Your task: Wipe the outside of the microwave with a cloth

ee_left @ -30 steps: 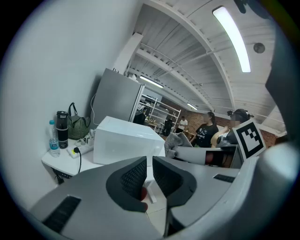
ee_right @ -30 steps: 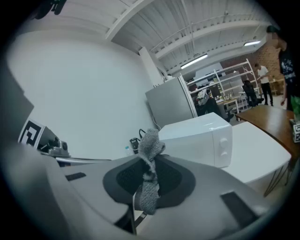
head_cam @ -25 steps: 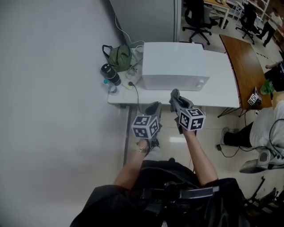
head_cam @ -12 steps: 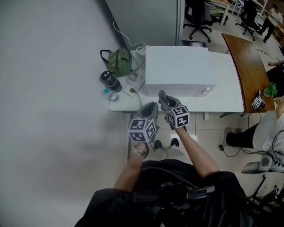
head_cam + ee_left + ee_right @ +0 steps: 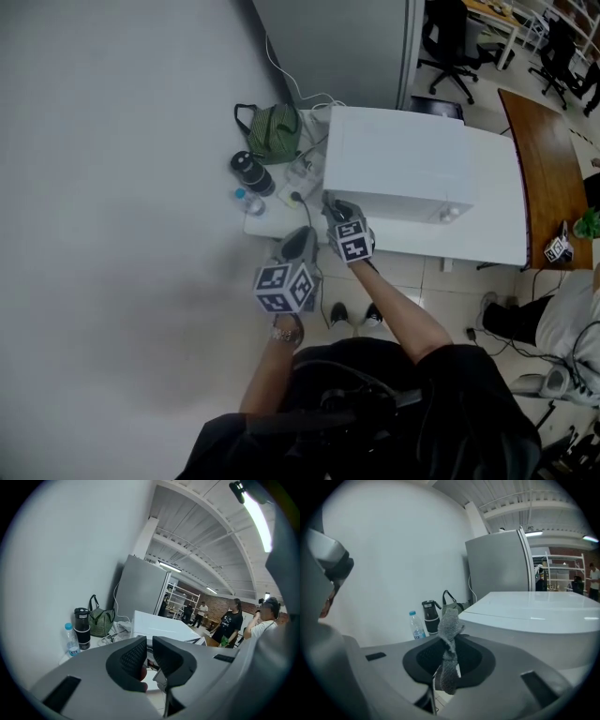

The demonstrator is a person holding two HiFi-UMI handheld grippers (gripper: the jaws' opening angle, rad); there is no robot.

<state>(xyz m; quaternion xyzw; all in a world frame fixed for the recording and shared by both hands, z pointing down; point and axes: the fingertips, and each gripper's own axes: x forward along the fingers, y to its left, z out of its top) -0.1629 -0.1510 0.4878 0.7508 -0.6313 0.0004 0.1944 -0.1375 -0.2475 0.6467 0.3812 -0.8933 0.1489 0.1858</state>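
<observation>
The white microwave (image 5: 412, 178) stands on a white table (image 5: 487, 246) against the wall. My right gripper (image 5: 335, 210) is shut on a grey cloth (image 5: 449, 653), which hangs crumpled between its jaws. It is held at the microwave's front left corner, and the microwave (image 5: 534, 616) fills the right of the right gripper view. Whether the cloth touches the casing cannot be told. My left gripper (image 5: 302, 240) hangs lower, in front of the table's left end. Its jaws (image 5: 149, 656) stand nearly together with nothing between them, and the microwave (image 5: 159, 625) lies beyond them.
Left of the microwave are a green bag (image 5: 274, 131), a black tumbler (image 5: 251, 172), a small water bottle (image 5: 246, 201) and loose cables (image 5: 305, 169). A grey cabinet (image 5: 337, 47) stands behind. A brown table (image 5: 548, 169), office chairs and a seated person (image 5: 572, 319) are at the right.
My right gripper has moved left and up with the cloth, from the microwave's front middle to its front left corner. The left gripper has drifted left and slightly back.
</observation>
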